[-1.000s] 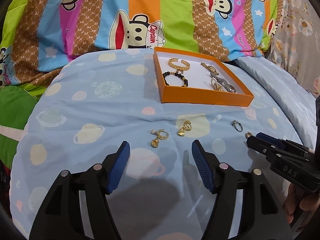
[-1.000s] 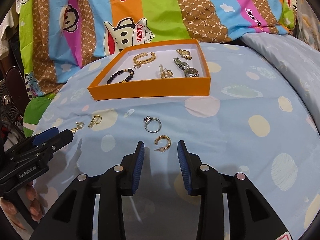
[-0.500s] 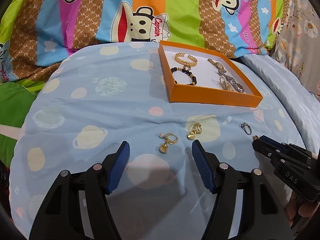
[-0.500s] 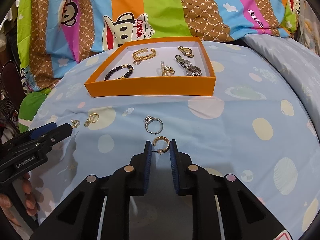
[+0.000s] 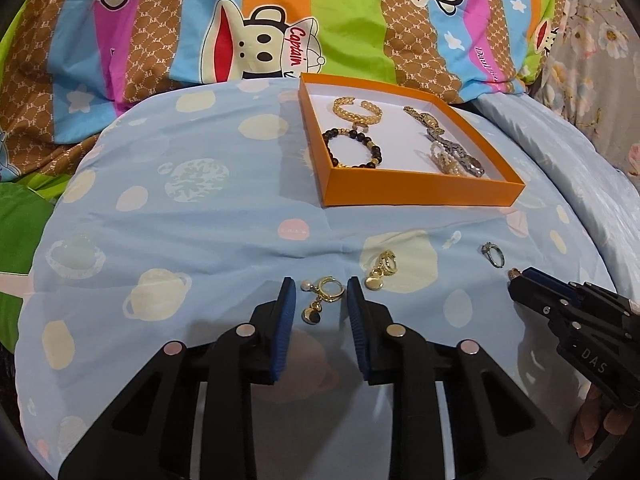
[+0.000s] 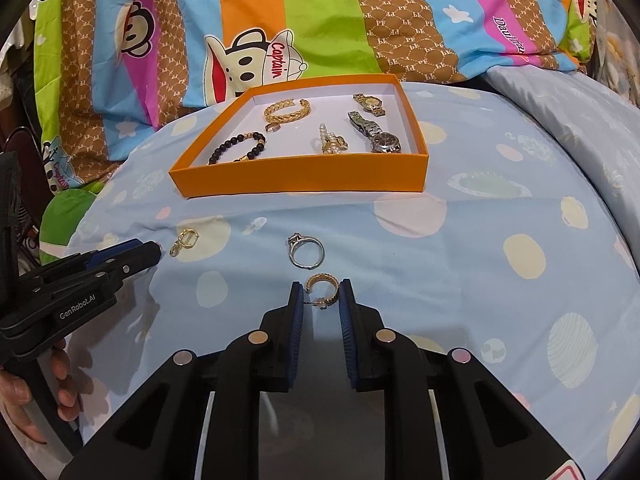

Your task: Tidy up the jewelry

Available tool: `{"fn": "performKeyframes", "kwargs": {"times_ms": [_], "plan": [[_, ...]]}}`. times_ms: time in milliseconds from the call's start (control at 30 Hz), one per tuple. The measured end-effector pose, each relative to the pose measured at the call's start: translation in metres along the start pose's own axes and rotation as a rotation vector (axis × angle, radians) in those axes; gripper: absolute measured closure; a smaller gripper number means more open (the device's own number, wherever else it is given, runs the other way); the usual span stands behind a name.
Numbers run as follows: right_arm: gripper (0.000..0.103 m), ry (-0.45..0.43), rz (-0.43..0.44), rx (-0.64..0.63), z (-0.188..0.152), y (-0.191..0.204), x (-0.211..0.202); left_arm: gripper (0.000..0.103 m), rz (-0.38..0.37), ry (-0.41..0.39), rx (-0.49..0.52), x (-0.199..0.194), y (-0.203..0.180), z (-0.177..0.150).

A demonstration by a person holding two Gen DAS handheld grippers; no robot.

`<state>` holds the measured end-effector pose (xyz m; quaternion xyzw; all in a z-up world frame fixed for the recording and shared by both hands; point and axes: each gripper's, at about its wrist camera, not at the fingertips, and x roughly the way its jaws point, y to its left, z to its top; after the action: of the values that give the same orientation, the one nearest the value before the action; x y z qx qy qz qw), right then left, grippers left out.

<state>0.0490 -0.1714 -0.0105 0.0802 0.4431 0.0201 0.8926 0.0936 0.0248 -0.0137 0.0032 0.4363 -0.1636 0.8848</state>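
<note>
My left gripper (image 5: pixel 321 292) is low over the blue spotted sheet and its jaws are closing. A gold drop earring with a pearl (image 5: pixel 325 294) lies between the pads, with thin slivers of sheet showing on both sides. A matching gold earring (image 5: pixel 382 270) lies just to its right. My right gripper (image 6: pixel 321 296) is shut on a gold hoop earring (image 6: pixel 322 290), whose post and rim touch the pads. A silver ring (image 6: pixel 306 251) lies just beyond it. The orange box (image 6: pixel 300 180) behind holds a gold bangle, a black bead bracelet, a pearl piece and watches.
A striped cartoon-monkey quilt (image 5: pixel 280 20) rises behind the box. The right gripper (image 5: pixel 516 278) shows at the left view's right edge, the left gripper (image 6: pixel 156 248) at the right view's left edge, each with a hand on it. A pale blue pillow (image 6: pixel 560 120) lies at right.
My left gripper has moved forward over the pearl earring, and its wide jaws have narrowed around it. The right jaws have closed onto the gold hoop earring and stayed there.
</note>
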Motion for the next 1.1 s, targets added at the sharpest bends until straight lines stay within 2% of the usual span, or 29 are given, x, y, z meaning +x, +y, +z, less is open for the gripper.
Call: {"fn": "performKeyframes", "kwargs": {"times_ms": [167, 233, 267, 467, 567, 600, 633, 700, 1100], "plan": [[0.086, -0.005, 0.001, 0.001, 0.0, 0.001, -0.001, 0.085, -0.021, -0.009, 0.001, -0.002, -0.001, -0.001], [0.086, -0.011, 0.003, 0.002, 0.0, 0.001, -0.002, 0.097, -0.026, -0.021, 0.007, -0.005, -0.002, -0.001], [0.086, -0.013, 0.003, 0.002, 0.0, 0.001, -0.003, 0.099, -0.03, -0.019, 0.009, -0.005, -0.003, -0.001], [0.086, -0.019, 0.009, 0.008, 0.0, 0.0, -0.005, 0.1, -0.045, -0.003, -0.007, -0.005, -0.001, -0.002], [0.086, -0.022, 0.014, 0.012, 0.0, -0.001, -0.005, 0.097, -0.042, 0.0, -0.021, -0.008, 0.001, -0.005], [0.086, -0.023, 0.015, 0.013, 0.0, -0.002, -0.005, 0.087, -0.041, -0.001, -0.02, -0.009, 0.001, -0.006], [0.086, -0.023, 0.017, 0.014, 0.0, -0.001, -0.005, 0.072, -0.043, -0.004, -0.019, -0.011, 0.001, -0.008], [0.086, -0.022, 0.017, 0.013, 0.0, -0.002, -0.005, 0.063, -0.028, -0.02, -0.013, -0.015, 0.0, -0.01], [0.086, -0.02, 0.025, 0.022, 0.0, -0.003, -0.005, 0.066, 0.022, 0.004, 0.013, 0.005, -0.004, 0.006]]}}
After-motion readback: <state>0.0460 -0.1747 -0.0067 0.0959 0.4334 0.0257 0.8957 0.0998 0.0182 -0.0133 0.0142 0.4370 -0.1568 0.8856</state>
